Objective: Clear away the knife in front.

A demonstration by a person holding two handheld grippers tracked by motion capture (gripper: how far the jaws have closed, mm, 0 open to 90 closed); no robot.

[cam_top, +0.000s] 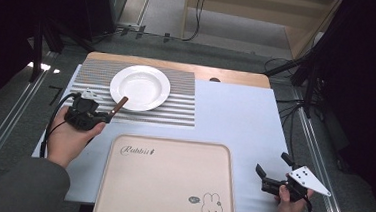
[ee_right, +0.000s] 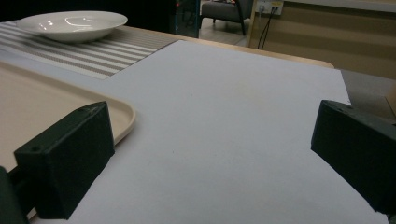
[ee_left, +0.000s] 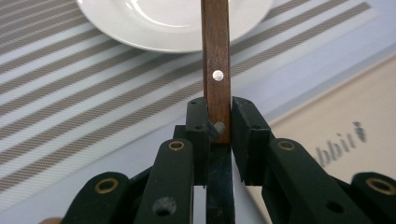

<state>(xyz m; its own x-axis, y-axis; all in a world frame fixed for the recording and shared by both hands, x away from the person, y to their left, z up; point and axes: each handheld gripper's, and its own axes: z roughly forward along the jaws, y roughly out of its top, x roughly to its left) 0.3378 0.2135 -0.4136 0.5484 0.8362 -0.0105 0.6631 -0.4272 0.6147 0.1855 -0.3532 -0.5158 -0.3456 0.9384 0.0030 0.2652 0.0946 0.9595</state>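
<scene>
My left gripper (cam_top: 109, 113) (ee_left: 219, 122) is shut on the brown wooden handle (ee_left: 216, 60) of a utensil with a silver rivet; the handle (cam_top: 119, 104) sticks out toward a white plate (cam_top: 140, 87) (ee_left: 168, 23). That plate rests on a striped placemat (cam_top: 176, 107) at the back left. The utensil's other end is hidden behind the gripper. At the table's front right, my right gripper (cam_top: 273, 168) (ee_right: 212, 158) stands open over the bare white table cover (ee_right: 224, 116), nothing between its jaws.
A beige tray (cam_top: 165, 184) (ee_right: 28, 102) with a rabbit drawing lies at the front centre, between the two hands. The plate (ee_right: 70, 24) shows far off in the right gripper view. Cables and dark frames surround the table.
</scene>
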